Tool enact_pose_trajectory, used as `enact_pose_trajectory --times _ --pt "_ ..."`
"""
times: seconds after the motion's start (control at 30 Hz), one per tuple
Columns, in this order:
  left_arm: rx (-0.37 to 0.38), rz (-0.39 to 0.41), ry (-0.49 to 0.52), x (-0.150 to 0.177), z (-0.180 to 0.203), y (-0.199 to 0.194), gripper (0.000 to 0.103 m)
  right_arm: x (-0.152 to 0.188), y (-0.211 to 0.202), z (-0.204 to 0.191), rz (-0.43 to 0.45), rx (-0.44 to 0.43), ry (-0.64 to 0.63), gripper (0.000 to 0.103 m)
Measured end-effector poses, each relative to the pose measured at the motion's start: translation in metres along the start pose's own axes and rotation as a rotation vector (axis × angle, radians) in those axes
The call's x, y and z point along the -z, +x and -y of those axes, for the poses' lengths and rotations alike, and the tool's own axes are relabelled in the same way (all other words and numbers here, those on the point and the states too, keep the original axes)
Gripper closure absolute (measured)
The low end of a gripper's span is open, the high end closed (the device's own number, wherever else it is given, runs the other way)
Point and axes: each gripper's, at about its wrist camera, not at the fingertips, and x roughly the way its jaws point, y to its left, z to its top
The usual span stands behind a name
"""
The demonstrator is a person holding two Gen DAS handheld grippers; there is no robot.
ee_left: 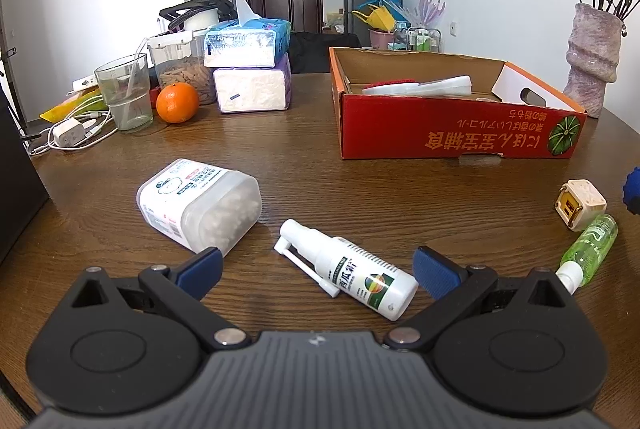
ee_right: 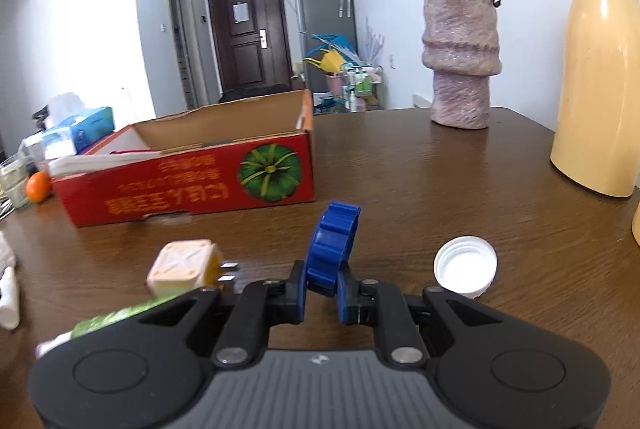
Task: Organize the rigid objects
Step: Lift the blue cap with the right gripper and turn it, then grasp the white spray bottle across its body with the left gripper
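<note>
My left gripper (ee_left: 316, 271) is open just above the table, its fingers on either side of a white spray bottle (ee_left: 352, 271) that lies on its side. A clear tub of cotton swabs (ee_left: 198, 205) lies to its left. A green spray bottle (ee_left: 588, 249) and a cream plug adapter (ee_left: 580, 204) lie at the right. My right gripper (ee_right: 322, 293) is shut on a blue ridged cap (ee_right: 334, 245), held upright above the table. The adapter (ee_right: 186, 267) is to its left, a white lid (ee_right: 466, 267) to its right. The red cardboard box (ee_left: 452, 127) stands behind, and also shows in the right wrist view (ee_right: 192, 185).
Tissue packs (ee_left: 250, 69), a jar, an orange (ee_left: 177, 102), a glass (ee_left: 126, 93) and charger cables crowd the back left. A pink vase of flowers (ee_right: 460, 57) and a yellow thermos (ee_right: 600, 77) stand at the back right. The box holds a few white items.
</note>
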Motion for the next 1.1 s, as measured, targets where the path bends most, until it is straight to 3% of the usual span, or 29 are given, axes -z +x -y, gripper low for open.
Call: enact_pose_trajectory --times 0.2,0.33,0.57,0.9,1.1 --pt "0.002 0.0 0.0 0.0 0.0 0.0 0.0 0.007 -0.007 -0.009 -0.015 -0.011 -0.039 0.088" --pt "0.003 0.001 0.004 0.001 0.001 -0.001 0.0 0.01 -0.013 -0.011 0.001 -0.023 -0.031 0.094" --pt "0.022 -0.003 0.007 0.001 0.0 -0.002 0.0 0.011 -0.025 -0.013 0.042 -0.046 -0.028 0.095" --pt "0.069 -0.034 0.129 0.007 0.01 0.004 0.0 0.014 -0.037 -0.017 0.081 -0.054 -0.019 0.095" --pt "0.144 -0.041 0.209 0.013 0.002 0.009 0.0 0.019 -0.046 -0.019 0.101 -0.036 -0.001 0.095"
